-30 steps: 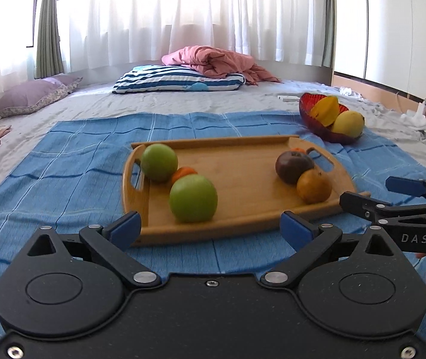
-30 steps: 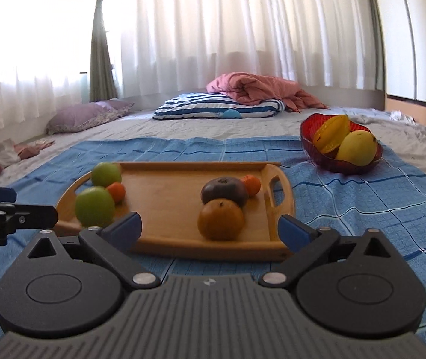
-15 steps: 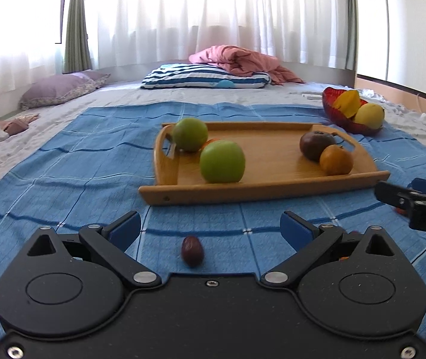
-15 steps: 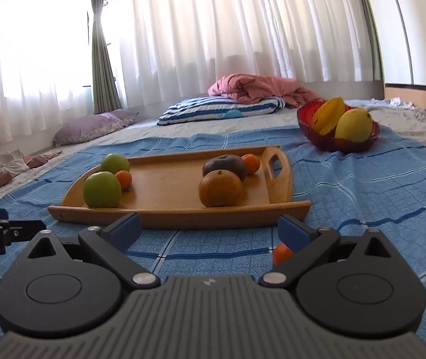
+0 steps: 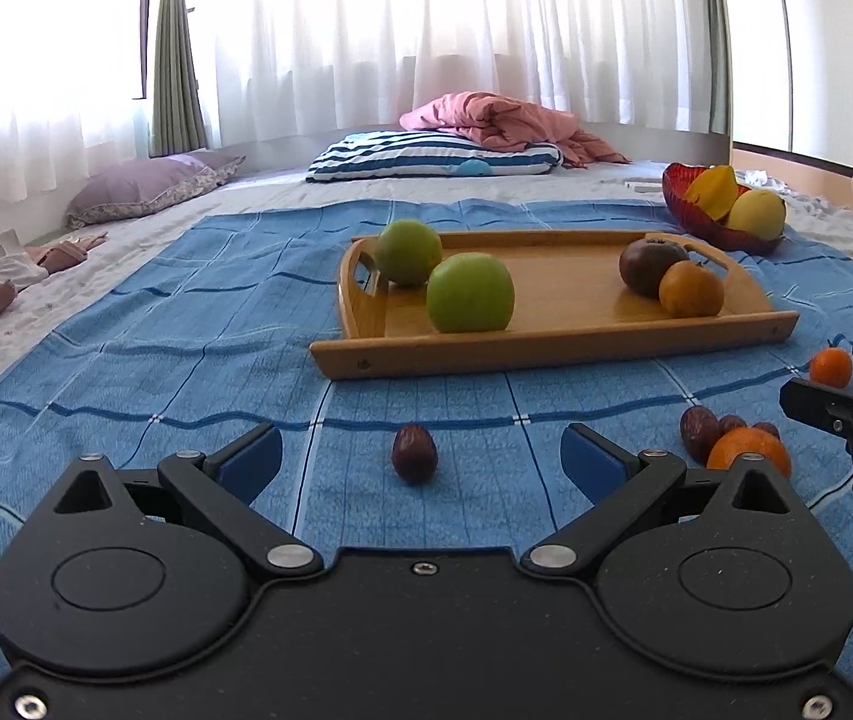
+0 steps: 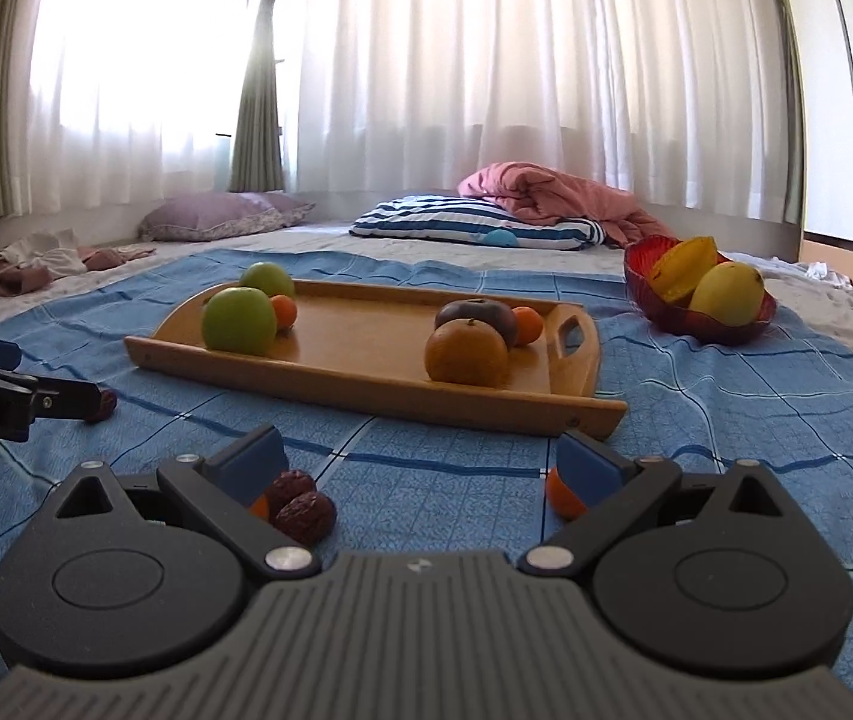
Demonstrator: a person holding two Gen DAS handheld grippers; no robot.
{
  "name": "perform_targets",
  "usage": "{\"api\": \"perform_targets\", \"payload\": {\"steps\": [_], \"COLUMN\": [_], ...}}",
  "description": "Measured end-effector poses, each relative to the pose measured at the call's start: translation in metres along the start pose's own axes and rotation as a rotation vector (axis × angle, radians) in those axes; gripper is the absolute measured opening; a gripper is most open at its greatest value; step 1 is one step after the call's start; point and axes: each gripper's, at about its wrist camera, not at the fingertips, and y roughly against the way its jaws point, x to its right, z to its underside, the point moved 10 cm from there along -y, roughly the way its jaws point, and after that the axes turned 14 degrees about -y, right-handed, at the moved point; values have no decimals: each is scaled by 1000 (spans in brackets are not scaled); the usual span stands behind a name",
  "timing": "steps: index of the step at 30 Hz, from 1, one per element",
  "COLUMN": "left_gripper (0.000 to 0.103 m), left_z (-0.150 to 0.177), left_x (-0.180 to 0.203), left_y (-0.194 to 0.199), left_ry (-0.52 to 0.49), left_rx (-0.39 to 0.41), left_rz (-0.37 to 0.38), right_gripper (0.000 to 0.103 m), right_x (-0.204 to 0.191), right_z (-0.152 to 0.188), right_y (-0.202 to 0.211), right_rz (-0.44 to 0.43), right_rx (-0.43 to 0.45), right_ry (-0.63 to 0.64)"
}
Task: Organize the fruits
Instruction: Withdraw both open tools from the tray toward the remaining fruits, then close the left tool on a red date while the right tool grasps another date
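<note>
A wooden tray (image 5: 546, 348) (image 6: 366, 384) on the blue cloth holds two green apples (image 5: 469, 293), a dark fruit (image 5: 645, 267) and an orange (image 5: 690, 289), plus small tangerines (image 6: 284, 311). My left gripper (image 5: 420, 459) is open and empty, low over the cloth, with a red date (image 5: 414, 462) lying between its fingers. My right gripper (image 6: 420, 462) is open and empty; two dates (image 6: 303, 507) lie by its left finger and a small tangerine (image 6: 561, 495) by its right finger. In the left wrist view more dates (image 5: 699, 427) and an orange (image 5: 747, 450) lie to the right.
A red bowl (image 5: 702, 222) (image 6: 696, 318) with yellow fruits stands right of the tray. Another small tangerine (image 5: 829, 367) lies on the cloth. A striped pillow (image 5: 432, 156), pink blanket (image 6: 546, 192) and purple pillow (image 5: 144, 186) lie behind, by the curtains.
Both grippers have pulled back from the tray and dropped low to the cloth. The loose dates and tangerines in front of the tray have come into view.
</note>
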Motion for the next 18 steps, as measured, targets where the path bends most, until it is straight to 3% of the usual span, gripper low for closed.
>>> {"api": "perform_targets", "payload": {"steps": [4, 8, 12, 18], "left_gripper": [99, 97, 88, 70], "left_z": [5, 9, 13, 19], "left_x": [1, 3, 5, 6], "left_y": [-1, 1, 2, 0], "left_ry": [12, 10, 7, -2], "left_rx": [-8, 0, -9, -30], "left_rz": [4, 4, 15, 17], "right_gripper": [99, 83, 66, 59], "right_x": [4, 7, 3, -7], "right_z": [0, 1, 10, 18], "right_y": [2, 2, -3, -3], "right_rz": [4, 18, 28, 3], "right_rx": [5, 5, -35, -55], "right_ry": [-17, -21, 29, 100]}}
